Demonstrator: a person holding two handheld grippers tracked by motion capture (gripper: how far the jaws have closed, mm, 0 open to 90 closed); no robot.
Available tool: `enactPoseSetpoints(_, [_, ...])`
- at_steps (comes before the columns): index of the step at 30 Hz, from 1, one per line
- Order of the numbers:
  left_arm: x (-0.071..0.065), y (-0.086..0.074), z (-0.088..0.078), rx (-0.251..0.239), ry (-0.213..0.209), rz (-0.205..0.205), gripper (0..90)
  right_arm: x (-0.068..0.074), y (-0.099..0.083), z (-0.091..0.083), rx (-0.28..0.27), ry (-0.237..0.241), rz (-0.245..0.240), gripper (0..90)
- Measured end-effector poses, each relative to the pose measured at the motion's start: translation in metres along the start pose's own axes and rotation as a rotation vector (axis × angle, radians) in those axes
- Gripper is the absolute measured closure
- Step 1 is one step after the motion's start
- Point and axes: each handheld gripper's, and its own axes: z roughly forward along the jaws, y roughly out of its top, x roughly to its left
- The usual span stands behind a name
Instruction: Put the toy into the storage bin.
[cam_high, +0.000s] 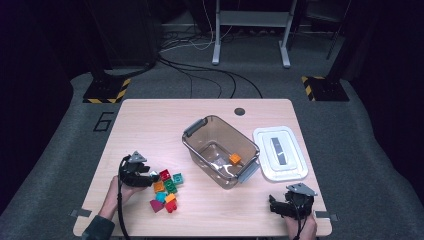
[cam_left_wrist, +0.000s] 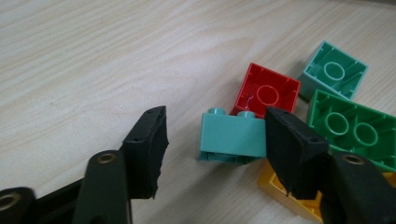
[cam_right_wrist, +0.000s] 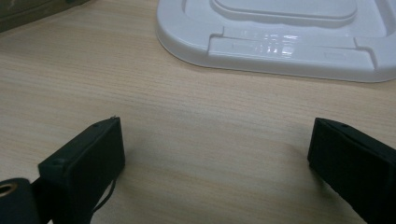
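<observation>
Teal brick (cam_left_wrist: 232, 137) sits between my left tool's (cam_left_wrist: 212, 140) jaws: one pad touching, the other apart, unclamped. My right tool (cam_right_wrist: 215, 154), low over the desk (cam_right_wrist: 187, 107), gapes.

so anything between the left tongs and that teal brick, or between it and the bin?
Nothing visible. In the left gripper view the left tongs straddle the teal brick: one pad touches its side, the other stands off with bare table between. From the pile, open tabletop leads to the clear bin, which stands lidless.
</observation>
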Motion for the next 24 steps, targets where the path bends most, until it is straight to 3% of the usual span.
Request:
enactPoseSetpoints(7, [-0.0021,-0.0042,0.0015,-0.011,0.011,0.001,56.6,0.0,0.0,0.0,0.0,0.0,0.0,2.9])
enactPoseSetpoints(24, [0.0007,-0.0107,0.0037,-0.035,0.001,-0.038,57.0,0.0,0.0,0.0,0.0,0.0,0.0,2.9])
